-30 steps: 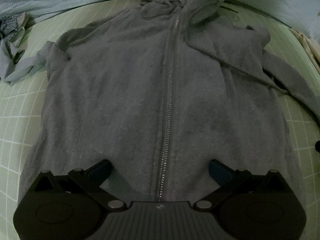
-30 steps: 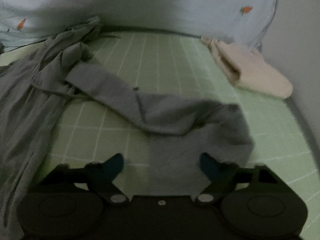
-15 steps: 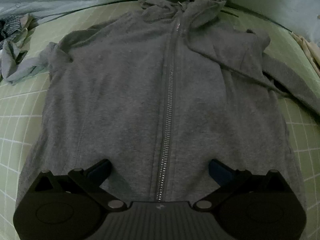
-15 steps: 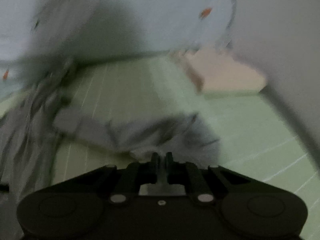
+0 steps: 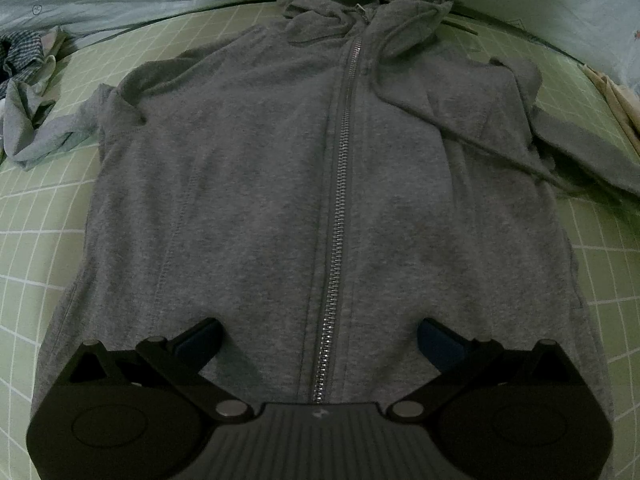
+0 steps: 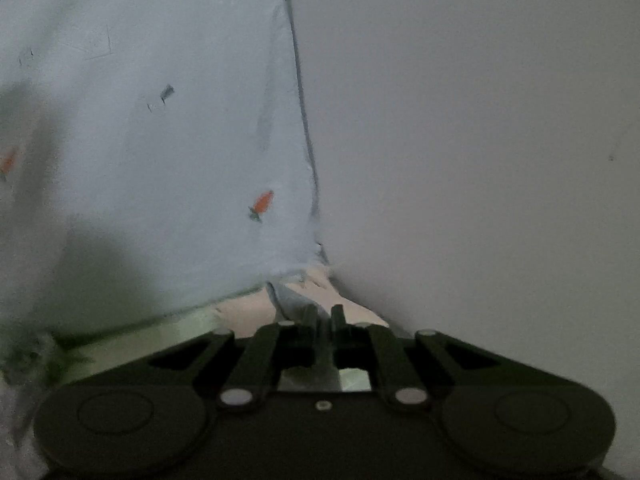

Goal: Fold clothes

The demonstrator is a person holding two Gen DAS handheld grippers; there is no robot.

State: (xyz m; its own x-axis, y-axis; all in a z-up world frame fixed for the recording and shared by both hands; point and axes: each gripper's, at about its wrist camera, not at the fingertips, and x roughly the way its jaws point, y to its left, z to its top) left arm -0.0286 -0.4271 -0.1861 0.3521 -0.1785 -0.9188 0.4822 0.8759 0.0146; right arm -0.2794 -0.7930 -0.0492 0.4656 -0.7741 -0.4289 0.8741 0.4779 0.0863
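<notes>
A grey zip hoodie (image 5: 260, 184) lies flat, front up, on the green checked bed sheet (image 5: 36, 216), hood at the far end. Its right sleeve (image 5: 588, 152) runs off to the right edge of the left wrist view. My left gripper (image 5: 320, 338) is open and empty, its jaws wide apart, low over the hem with the zipper (image 5: 338, 208) between them. My right gripper (image 6: 324, 314) is shut on a thin fold of grey sleeve cloth (image 6: 294, 300) and is tilted up towards the wall; the rest of the sleeve is hidden below it.
A crumpled pile of other clothes (image 5: 28, 92) lies at the far left. A folded beige garment (image 6: 248, 308) sits in the corner by the wall. A pale blue carrot-print cover (image 6: 160, 160) rises behind the bed next to a white wall (image 6: 480, 140).
My right gripper closed on the hoodie's sleeve end and lifted, tilting up so its view now faces the wall. My left gripper drew back a little along the hoodie and stayed open.
</notes>
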